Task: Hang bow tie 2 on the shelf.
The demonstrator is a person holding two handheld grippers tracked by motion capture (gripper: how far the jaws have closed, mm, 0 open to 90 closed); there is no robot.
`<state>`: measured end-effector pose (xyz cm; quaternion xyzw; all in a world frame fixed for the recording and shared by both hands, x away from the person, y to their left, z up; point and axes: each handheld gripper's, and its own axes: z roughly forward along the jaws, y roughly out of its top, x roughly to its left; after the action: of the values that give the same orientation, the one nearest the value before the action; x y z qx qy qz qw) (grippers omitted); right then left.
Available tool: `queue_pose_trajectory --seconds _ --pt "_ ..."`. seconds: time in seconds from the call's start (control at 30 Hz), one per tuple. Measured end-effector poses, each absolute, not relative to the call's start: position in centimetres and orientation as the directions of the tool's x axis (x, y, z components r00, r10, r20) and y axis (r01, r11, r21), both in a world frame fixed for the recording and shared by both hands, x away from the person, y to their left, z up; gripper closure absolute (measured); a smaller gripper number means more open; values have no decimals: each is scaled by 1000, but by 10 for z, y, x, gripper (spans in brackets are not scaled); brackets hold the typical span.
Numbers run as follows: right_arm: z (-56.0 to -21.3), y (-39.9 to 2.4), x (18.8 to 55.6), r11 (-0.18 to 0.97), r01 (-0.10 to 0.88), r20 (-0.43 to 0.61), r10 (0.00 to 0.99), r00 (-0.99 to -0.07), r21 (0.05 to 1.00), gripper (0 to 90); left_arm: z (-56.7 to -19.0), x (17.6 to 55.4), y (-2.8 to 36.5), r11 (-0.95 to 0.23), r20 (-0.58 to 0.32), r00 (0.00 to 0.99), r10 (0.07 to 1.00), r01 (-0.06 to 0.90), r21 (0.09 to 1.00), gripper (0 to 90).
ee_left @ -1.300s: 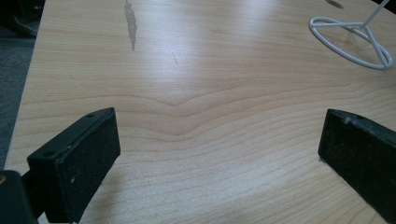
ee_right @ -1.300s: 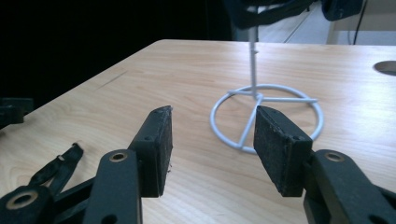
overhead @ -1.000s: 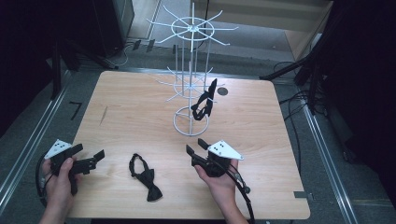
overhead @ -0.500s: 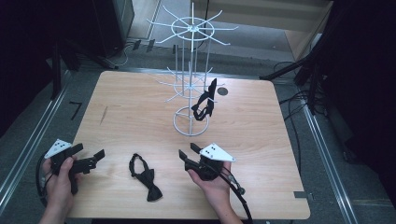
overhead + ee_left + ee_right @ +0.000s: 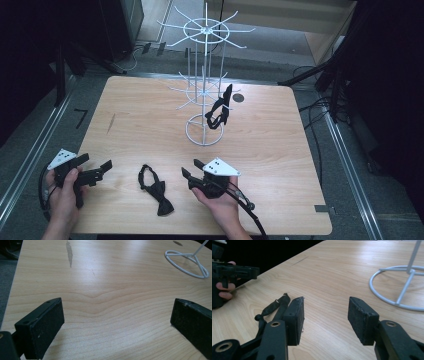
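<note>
Now, at the far left of the high view, the left hand-held gripper (image 5: 102,169) is held low over the tabletop (image 5: 140,120) near its front left corner, jaws parted wide and nothing between them; in the left gripper view only bare wood is seen between the two black pads (image 5: 47,325).

Next along, the black bow tie (image 5: 156,188) is found lying flat on the tabletop, between the two grippers and touched by neither. Its long axis is set on a diagonal: the looped strap end points up and left, toward the far side, while the bow end points down and right, toward the front edge.

Just beside it, the right hand-held gripper (image 5: 192,169) is seen low over the wood, jaws open and empty, aimed up and left. In the right gripper view the strap of the bow tie is caught just outside the left jaw, partly hidden behind it.

Farther right and well back, the white wire rack (image 5: 205,95) is stood upright, and a second black bow tie (image 5: 220,112) is hung on one of its lower arms.
</note>
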<state>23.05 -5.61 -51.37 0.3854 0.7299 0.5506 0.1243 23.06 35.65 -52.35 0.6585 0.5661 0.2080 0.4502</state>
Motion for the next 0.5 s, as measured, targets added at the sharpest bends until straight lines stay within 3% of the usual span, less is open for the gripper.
queue_pose_trajectory --seconds 0.5 --pt "-524 -36 221 145 456 255 665 -702 878 477 -524 231 357 43 -234 275 933 560 828 0"
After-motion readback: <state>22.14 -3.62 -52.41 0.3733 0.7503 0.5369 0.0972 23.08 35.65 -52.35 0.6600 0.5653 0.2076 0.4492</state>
